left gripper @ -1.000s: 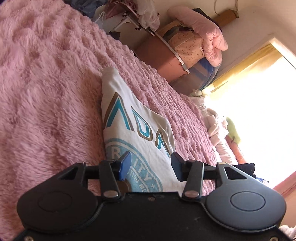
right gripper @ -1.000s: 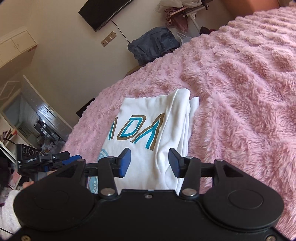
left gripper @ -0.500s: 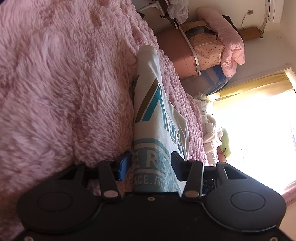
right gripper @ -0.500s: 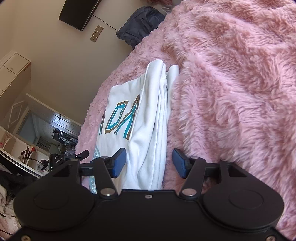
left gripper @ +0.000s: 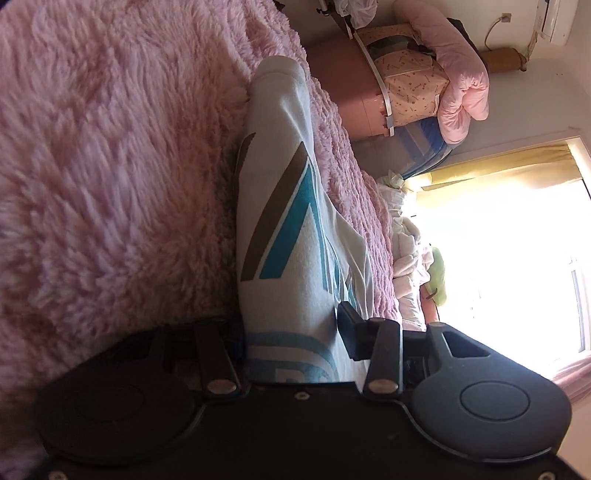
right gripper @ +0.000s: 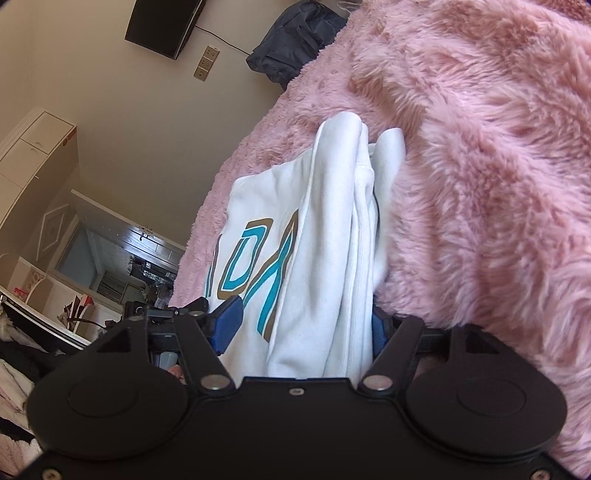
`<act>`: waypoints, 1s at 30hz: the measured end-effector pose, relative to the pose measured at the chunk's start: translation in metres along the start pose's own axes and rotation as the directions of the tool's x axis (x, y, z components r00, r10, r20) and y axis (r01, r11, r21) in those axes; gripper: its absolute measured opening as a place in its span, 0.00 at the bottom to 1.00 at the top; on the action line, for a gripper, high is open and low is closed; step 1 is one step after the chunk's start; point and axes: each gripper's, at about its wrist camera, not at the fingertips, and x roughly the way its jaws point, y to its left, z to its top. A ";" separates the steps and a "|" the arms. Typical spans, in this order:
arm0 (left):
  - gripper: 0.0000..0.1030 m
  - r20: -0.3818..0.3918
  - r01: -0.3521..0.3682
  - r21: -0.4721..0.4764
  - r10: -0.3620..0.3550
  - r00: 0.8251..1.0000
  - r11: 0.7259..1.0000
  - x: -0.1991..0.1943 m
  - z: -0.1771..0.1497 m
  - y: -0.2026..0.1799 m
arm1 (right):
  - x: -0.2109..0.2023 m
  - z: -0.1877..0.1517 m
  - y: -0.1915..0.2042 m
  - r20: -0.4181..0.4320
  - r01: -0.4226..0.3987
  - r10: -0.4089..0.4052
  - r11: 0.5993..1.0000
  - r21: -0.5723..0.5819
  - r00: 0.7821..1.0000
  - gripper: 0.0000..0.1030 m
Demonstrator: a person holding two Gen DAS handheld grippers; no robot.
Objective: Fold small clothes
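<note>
A folded white shirt (left gripper: 280, 221) with teal and brown lettering lies on a fluffy pink blanket (left gripper: 110, 184). My left gripper (left gripper: 291, 332) is low over the blanket, straddling the shirt's near edge. Its jaws are closing, its left finger is hidden by fabric and fur, and I see no firm pinch. In the right wrist view the shirt (right gripper: 325, 258) shows its stacked folded layers. My right gripper (right gripper: 303, 328) straddles that thick edge with one blue pad on each side, standing open. The blanket (right gripper: 480, 184) rises on the right.
Beyond the bed stand a brown box (left gripper: 343, 88) topped with pink bedding (left gripper: 458, 96), a pile of clothes (left gripper: 406, 258) and a bright window (left gripper: 517, 258). On the other side are a wall TV (right gripper: 162, 26), a dark bag (right gripper: 295, 40) and a white cabinet (right gripper: 33, 155).
Both grippers have sunk toward the blanket, rolled, and slid forward so the shirt's edges sit between their jaws. The left jaws narrowed a little; the right jaws widened.
</note>
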 end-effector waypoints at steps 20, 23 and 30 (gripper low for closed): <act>0.40 0.120 -0.007 0.216 -0.020 0.993 0.976 -0.115 -0.004 -0.113 | -0.013 0.012 0.138 0.028 0.022 -0.018 0.986 -0.167 0.999 0.31; 0.40 0.157 -0.033 0.207 0.000 0.988 0.978 -0.153 -0.015 -0.113 | 0.000 0.006 0.162 0.009 -0.007 0.009 0.979 -0.204 1.000 0.31; 0.40 0.203 -0.066 0.151 0.034 0.978 0.986 -0.212 -0.043 -0.089 | 0.035 -0.018 0.188 -0.047 -0.057 0.048 0.976 -0.211 0.998 0.31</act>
